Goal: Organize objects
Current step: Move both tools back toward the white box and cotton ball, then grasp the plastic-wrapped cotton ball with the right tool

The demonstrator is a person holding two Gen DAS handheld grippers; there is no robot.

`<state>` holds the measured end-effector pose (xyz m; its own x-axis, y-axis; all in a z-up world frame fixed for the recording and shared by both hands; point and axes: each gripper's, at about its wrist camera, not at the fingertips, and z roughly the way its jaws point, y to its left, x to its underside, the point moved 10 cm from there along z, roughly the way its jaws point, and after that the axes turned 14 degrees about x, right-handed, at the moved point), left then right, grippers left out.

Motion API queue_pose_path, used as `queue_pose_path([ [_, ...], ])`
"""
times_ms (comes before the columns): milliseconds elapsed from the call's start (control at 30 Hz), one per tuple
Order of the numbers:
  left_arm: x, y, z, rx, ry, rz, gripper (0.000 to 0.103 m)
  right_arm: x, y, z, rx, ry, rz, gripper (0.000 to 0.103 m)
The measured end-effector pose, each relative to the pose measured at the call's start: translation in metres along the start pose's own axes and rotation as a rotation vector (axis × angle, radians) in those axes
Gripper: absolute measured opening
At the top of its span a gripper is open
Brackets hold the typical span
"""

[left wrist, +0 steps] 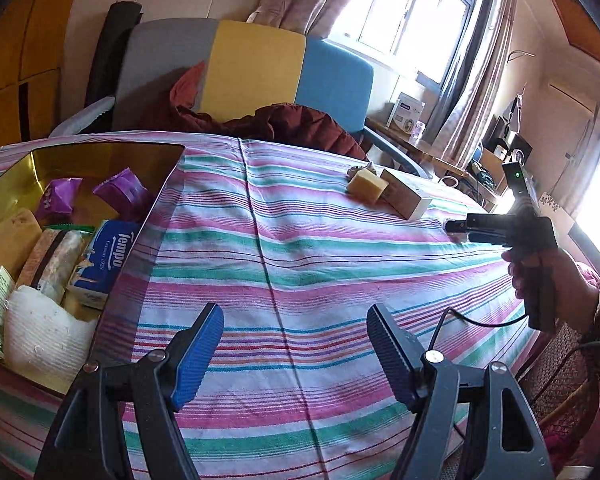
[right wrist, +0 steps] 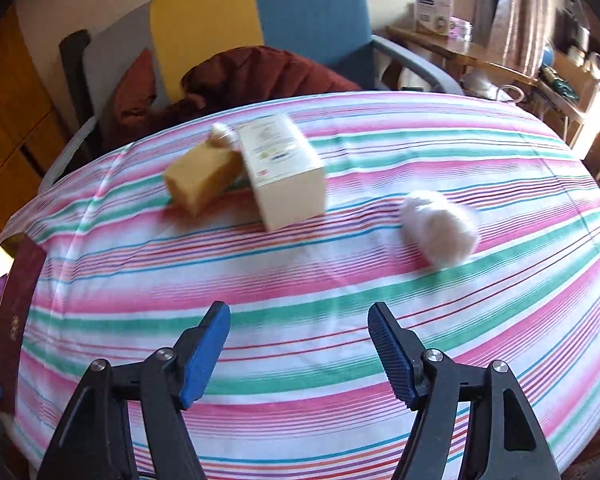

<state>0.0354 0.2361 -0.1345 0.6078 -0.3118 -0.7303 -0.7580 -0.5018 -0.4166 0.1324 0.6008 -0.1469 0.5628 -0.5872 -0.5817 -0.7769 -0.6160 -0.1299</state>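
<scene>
An open gold-lined box (left wrist: 100, 156) at the table's left holds purple packets (left wrist: 120, 192), a Tempo tissue pack (left wrist: 104, 260), soap bars, a white cloth (left wrist: 44, 332) and a green carton. My left gripper (left wrist: 294, 312) hangs open over bare striped cloth beside it. Farther along the table lie a yellow block (right wrist: 202, 184), a cream carton (right wrist: 284, 172) leaning against it, a small pale scrap (right wrist: 220, 132) behind them, and a white fluffy roll (right wrist: 440, 232) to the right. My right gripper (right wrist: 298, 308) stands open and holds nothing, short of these items.
A striped tablecloth (left wrist: 300, 264) covers the round table. Behind it stands a grey, yellow and blue chair (left wrist: 252, 64) with a dark red jacket (left wrist: 292, 124). A cluttered side desk (right wrist: 480, 60) is at the back right. A person's hand (left wrist: 540, 280) holds the right gripper's handle.
</scene>
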Motion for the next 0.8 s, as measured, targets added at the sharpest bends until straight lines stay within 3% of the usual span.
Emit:
queue_pose_path([
  [233, 0.006, -0.008, 0.009, -0.006, 0.045, 0.034, 0.075, -0.04, -0.054, 0.031, 0.102, -0.08, 0.038, 0.074],
  [533, 0.013, -0.026, 0.032, 0.033, 0.11, 0.043, 0.075, -0.048, -0.063, 0.07, 0.043, -0.027, 0.056, 0.074],
  [600, 0.014, -0.029, 0.039, 0.041, 0.124, 0.041, 0.075, -0.047, -0.06, 0.076, 0.02, -0.004, 0.054, 0.069],
  [733, 0.016, -0.034, 0.049, 0.042, 0.147, 0.043, 0.075, -0.039, -0.05, 0.082, 0.006, 0.042, 0.016, 0.04],
  [800, 0.015, -0.035, 0.054, 0.04, 0.156, 0.047, 0.075, -0.036, -0.049, 0.082, -0.005, 0.057, 0.029, 0.039],
])
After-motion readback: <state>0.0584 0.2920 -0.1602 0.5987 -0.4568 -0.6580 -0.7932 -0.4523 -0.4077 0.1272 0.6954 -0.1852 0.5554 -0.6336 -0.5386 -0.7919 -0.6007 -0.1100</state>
